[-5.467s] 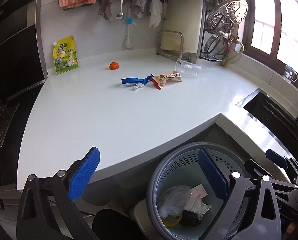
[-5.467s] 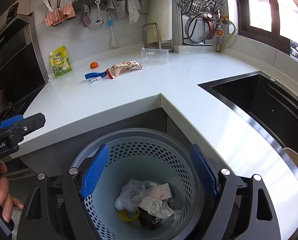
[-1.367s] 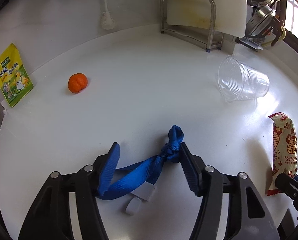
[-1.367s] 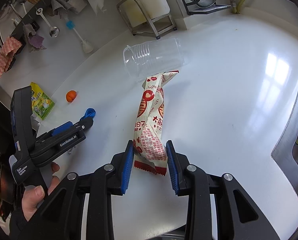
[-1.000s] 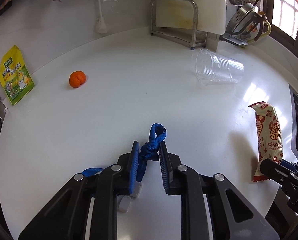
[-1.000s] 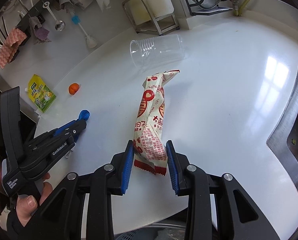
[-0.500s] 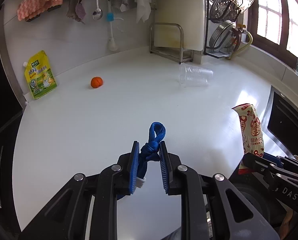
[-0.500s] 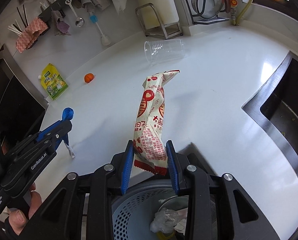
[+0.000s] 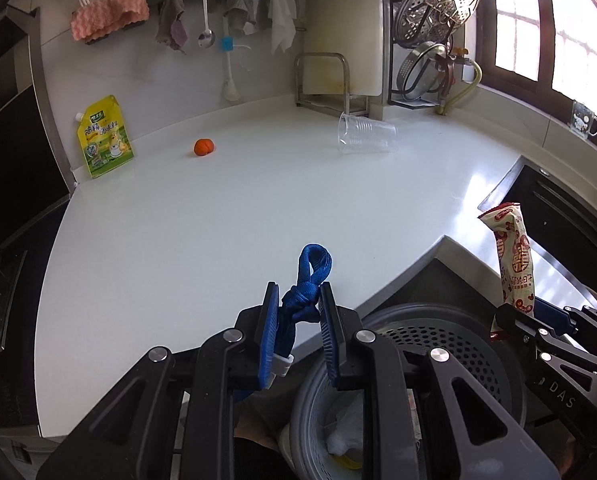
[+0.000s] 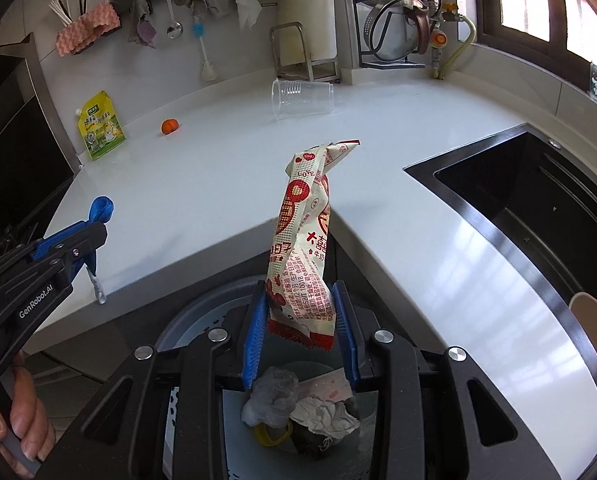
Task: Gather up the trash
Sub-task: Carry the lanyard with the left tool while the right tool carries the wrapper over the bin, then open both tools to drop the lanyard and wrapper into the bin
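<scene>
While nothing we carry has dropped yet, we judge the job roughly half done. Our left claw [image 9: 298, 312] is clamped on the knotted blue strap [image 9: 308, 280] near the bench [image 9: 218, 220] edge; our right claw [image 10: 300, 322] pinches the snack wrapper [image 10: 302, 248] over the bin [image 10: 202, 332]. An orange scrap [image 9: 203, 147] and a tipped clear cup [image 9: 365, 134] remain. Crumpled plastic and paper lie in the bin.

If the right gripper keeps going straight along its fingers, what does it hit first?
Probably the trash already in the bin: the crumpled paper right below the right gripper, though depth is hard to judge.
</scene>
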Motion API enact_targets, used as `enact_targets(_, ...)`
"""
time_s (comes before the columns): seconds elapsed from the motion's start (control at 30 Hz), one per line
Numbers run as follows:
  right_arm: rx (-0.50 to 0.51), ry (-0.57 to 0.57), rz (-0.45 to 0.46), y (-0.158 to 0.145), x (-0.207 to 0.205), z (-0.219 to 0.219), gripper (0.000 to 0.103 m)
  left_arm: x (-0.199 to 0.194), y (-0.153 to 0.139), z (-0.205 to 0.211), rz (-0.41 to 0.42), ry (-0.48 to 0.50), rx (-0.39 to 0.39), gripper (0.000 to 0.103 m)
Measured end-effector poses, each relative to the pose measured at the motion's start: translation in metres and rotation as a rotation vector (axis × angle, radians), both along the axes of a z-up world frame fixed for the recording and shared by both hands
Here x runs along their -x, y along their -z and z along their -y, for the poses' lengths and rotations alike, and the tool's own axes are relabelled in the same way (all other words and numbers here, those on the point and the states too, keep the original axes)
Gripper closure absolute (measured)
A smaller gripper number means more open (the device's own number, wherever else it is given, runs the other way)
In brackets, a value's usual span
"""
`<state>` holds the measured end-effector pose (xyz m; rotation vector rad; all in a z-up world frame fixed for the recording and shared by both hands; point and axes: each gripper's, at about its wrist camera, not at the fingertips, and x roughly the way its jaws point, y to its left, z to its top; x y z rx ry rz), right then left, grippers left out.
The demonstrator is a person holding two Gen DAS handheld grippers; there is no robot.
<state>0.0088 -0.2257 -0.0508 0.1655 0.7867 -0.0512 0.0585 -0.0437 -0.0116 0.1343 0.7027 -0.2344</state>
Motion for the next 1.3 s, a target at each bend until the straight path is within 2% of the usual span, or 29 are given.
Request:
enact_targets(0.23, 0.122, 0.017, 0.011, 0.014, 0.042, -0.004, 0.071, 0.035, 0.008, 0.002, 0.018, -0.013, -0.003, 0.082)
enact_targets(0.47, 0.177, 0.010, 0.020, 0.027, 0.073, 0.000, 0.071, 0.059, 0.031, 0.004, -0.038, -0.001, -0.004, 0.082)
enact_targets(0.6, 0.174, -0.023, 0.008, 0.035, 0.081, 0.001, 0.071, 0.067, 0.045, 0.005, -0.102, 0.036, 0.022, 0.082)
enact_targets(0.7, 0.175, -0.036, 0.007, 0.039, 0.087, 0.000, 0.071, 0.074, 0.052, 0.009, -0.098, 0.039, -0.005, 0.082)
enact_targets(1.07, 0.112, -0.058, -0.050, 0.059, 0.081, 0.003, 0.071, 0.069, 0.080, 0.018, -0.182, 0.072, 0.006, 0.082)
enact_targets(1.3, 0.092, -0.091, -0.068, 0.067, 0.076, -0.002, 0.071, 0.063, 0.087, 0.023, -0.199, 0.089, 0.022, 0.082)
